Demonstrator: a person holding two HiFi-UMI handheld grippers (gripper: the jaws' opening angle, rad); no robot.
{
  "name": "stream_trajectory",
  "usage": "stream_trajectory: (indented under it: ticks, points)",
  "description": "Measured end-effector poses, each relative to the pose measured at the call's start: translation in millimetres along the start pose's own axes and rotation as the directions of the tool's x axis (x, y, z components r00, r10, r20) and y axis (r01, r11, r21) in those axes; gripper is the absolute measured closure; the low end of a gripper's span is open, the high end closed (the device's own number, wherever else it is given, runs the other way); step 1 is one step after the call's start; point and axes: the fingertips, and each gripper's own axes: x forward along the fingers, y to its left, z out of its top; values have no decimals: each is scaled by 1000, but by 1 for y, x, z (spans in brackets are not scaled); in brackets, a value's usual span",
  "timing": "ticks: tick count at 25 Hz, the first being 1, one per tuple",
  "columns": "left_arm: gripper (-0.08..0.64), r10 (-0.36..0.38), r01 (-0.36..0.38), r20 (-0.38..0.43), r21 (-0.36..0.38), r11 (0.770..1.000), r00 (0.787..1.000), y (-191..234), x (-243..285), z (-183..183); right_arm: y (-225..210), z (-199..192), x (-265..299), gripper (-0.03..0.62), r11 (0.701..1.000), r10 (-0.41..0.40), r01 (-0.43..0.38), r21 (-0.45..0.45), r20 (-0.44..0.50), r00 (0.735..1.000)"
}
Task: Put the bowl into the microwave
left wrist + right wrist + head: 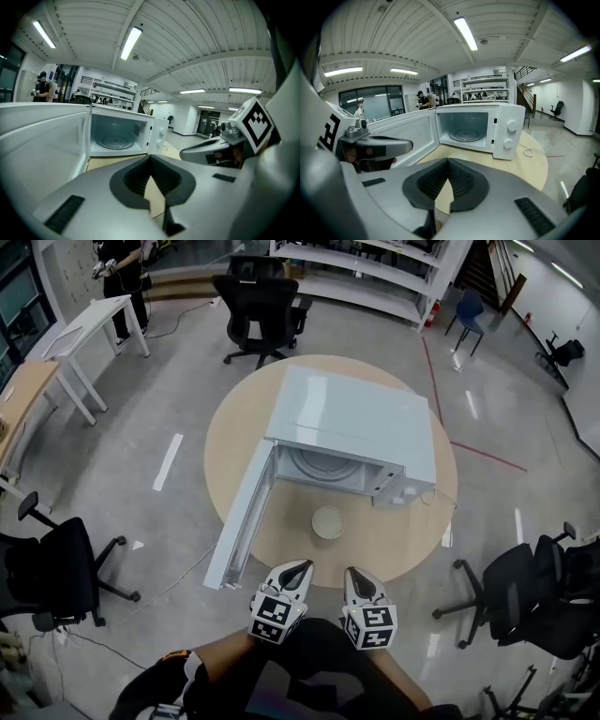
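A small pale bowl [328,522] sits on the round wooden table [427,521], just in front of the white microwave [352,423]. The microwave door [241,517] is swung wide to the left, and the glass turntable [465,135] inside is bare. Both grippers hover over the table's near edge, short of the bowl. My left gripper [301,566] and right gripper [354,572] are side by side, each shut on nothing. In the right gripper view the bowl's rim [460,155] peeks over the jaws. In the left gripper view the bowl is hidden.
A white cable [529,151] lies on the table to the right of the microwave. Black office chairs stand at the left [56,573], right [530,592] and far side [258,306]. Desks [70,338] and a person are at the far left, with shelving at the back.
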Motion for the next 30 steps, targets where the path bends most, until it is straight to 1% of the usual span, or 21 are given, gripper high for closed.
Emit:
stream_trajectory:
  ticks: [11,17,23,27,30]
  points:
    - [514,-8,9,28,-37,999,1000,23,1,4,11,14,18,577,1000,-15,14,-18,-8,1000]
    - [514,-1,2,23,-50,999,1000,28,2,1,13,10,23,577,1000,-10,10,-16,-16,1000]
    - [514,53,-53,-4,-52,997,999,32,12,-3,-7,10,33,577,1000,15,-15,-2,-12,1000]
    - [514,111,-112,-4,-53,992,994,35,21,2,-19,15,43,577,998,62,-62,-10,-5,998]
    - [514,141,-141,6,-46,989,990,34,32,11,-28,24,50,577,995,99,-99,-17,6,995]
